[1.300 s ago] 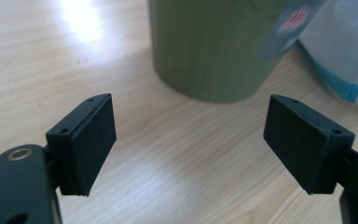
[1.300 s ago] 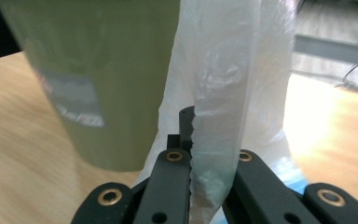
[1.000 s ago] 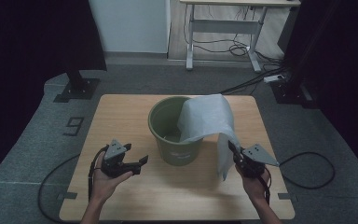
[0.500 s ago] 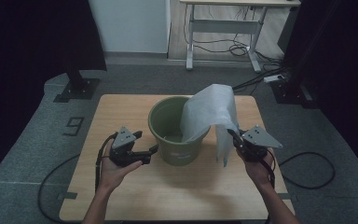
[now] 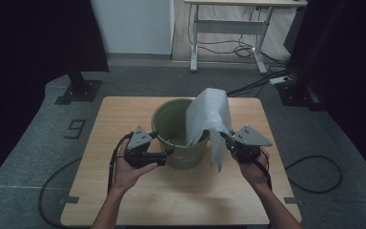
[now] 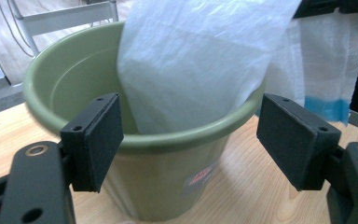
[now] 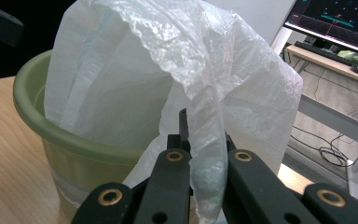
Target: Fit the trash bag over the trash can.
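A green plastic bucket point(image 5: 174, 119) stands in the middle of the wooden table point(image 5: 124, 114). A white plastic bag point(image 5: 209, 114) rises from inside it and drapes over its right rim. My right gripper point(image 5: 226, 140) is shut on the bag point(image 7: 205, 154) just right of the bucket point(image 7: 37, 102), holding it up. My left gripper point(image 5: 164, 153) is open against the bucket's front left side; in the left gripper view its pads point(image 6: 98, 140) stand either side of the bucket's near rim point(image 6: 168, 140), with the bag point(image 6: 191, 60) beyond.
The table's front half point(image 5: 181, 195) is bare wood. Cables trail from both grippers over the grey carpet point(image 5: 310, 171). A white desk frame point(image 5: 228, 28) and loose cables stand behind the table, with dark curtains at both sides.
Both grippers moved forward and inward toward the bucket. The right one lifted the bag, so it now stands taller above the rim. The left gripper came up against the bucket's side.
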The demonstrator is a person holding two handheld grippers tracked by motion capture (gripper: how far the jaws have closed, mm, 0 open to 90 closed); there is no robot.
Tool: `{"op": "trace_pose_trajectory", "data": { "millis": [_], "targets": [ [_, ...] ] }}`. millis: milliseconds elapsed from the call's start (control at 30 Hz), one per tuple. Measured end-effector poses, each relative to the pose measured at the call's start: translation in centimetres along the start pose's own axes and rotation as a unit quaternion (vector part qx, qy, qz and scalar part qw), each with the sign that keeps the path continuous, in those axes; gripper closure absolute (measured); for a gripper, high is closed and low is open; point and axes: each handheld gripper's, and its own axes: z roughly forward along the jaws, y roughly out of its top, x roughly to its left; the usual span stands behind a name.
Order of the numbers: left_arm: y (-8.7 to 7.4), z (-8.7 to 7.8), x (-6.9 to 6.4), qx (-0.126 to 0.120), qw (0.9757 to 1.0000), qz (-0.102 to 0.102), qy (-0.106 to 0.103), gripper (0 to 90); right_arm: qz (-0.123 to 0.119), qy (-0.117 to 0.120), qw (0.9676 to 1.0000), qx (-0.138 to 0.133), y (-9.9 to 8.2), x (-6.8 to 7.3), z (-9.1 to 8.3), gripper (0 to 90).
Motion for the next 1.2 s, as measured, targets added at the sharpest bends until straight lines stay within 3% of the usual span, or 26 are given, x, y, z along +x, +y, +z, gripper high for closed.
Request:
{"op": "trace_pose_trajectory", "data": {
  "millis": [300,667,833,967,1133,1200],
  "targets": [
    [0.6,0.6,-0.5,-0.021,0.9997,-0.011,0.002,23.7,0.0,0.008,0.9999,0.007,0.4,0.3,0.5,88.6],
    [2.4,2.4,-2.6,-0.035,0.9994,0.006,-0.007,29.8,0.002,0.012,0.9999,0.008,0.7,0.7,0.9,88.6],
    [3.3,3.4,-3.0,-0.038,0.9992,0.012,-0.007,51.9,0.001,0.015,0.9999,0.007,0.7,0.8,0.8,88.6],
    [3.5,3.9,-2.9,-0.035,0.9989,0.008,-0.03,68.1,0.004,0.018,0.9998,0.007,0.5,0.7,0.6,88.6],
    [3.5,4.4,-3.0,-0.034,0.9968,0.003,-0.072,83.8,0.006,0.022,0.9997,0.005,0.2,0.6,0.6,88.6],
    [3.6,4.4,-3.0,-0.036,0.9963,-0.002,-0.078,89.3,0.008,0.024,0.9997,0.004,0.1,0.5,0.5,88.4]
  ]
}}
